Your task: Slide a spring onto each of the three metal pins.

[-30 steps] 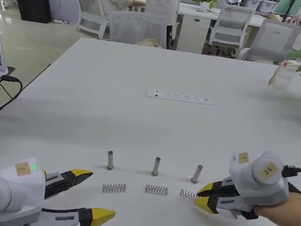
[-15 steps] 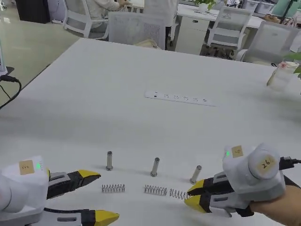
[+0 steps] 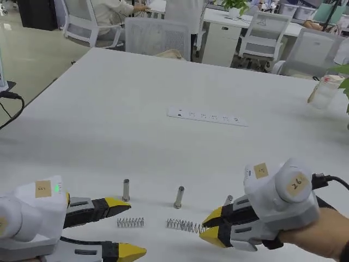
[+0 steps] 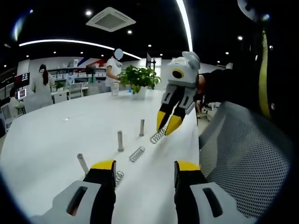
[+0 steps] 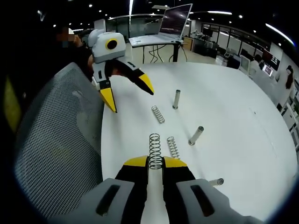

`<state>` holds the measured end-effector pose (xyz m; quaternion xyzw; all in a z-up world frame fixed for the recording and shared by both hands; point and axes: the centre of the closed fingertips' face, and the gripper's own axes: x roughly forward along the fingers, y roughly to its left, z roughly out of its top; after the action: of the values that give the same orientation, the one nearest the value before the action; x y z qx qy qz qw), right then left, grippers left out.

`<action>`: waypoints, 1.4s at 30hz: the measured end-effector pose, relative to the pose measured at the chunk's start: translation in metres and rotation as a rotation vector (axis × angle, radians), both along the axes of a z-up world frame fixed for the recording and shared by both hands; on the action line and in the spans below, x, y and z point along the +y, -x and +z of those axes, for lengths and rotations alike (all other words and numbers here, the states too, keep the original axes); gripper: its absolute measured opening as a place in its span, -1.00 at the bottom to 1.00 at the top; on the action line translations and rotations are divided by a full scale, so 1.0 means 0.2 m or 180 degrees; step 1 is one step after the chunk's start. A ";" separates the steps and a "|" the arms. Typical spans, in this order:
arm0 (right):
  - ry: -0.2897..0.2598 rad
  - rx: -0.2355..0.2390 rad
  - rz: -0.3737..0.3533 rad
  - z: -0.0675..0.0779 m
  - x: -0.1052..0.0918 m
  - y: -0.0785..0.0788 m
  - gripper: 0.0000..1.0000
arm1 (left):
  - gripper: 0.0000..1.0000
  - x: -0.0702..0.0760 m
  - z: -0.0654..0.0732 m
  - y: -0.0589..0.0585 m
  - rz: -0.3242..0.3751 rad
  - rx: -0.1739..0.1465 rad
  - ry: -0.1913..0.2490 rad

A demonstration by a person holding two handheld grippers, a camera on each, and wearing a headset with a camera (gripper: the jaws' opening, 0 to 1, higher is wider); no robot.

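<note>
The right gripper (image 3: 208, 228) has slid left along the white table (image 3: 163, 82) and now sits lower right of centre, clamped on a spring (image 5: 155, 150). Two other springs (image 3: 131, 222) lie before three upright pins (image 3: 179, 197). A power strip (image 3: 207, 116) lies mid-frame, with office chairs (image 3: 155, 35) along the top. The left gripper (image 3: 135, 229) is at lower left, pointing right, jaws apart.

The head view is bright and evenly lit from above. Only faint, soft shadows lie on the white table (image 3: 163, 82), and there is no strong glare. The far office (image 3: 245, 22) is a little soft. Both gripper views are darker, and straight lines bend strongly near the edges. There the ceiling light strips (image 4: 186, 23) burn white against dark surroundings. The spring (image 5: 154, 149) near the lens is sharp.
</note>
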<state>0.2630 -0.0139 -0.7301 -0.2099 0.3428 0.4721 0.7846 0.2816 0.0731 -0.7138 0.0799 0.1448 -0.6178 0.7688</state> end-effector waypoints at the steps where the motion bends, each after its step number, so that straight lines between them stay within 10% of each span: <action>1: 0.0001 0.0005 0.0030 0.00 0.02 0.00 -0.84 | -0.11 -0.01 0.00 0.00 -0.0021 -0.0002 -0.0006; 42: 0.0209 0.0130 0.0572 0.03 0.24 0.06 -0.84 | -0.67 -0.19 -0.02 0.11 -0.0641 -0.0409 -0.0249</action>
<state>0.2516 0.0332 -0.7234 -0.2557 0.3539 0.5333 0.7246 0.2599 0.0345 -0.7174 0.1633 0.1104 -0.6794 0.7068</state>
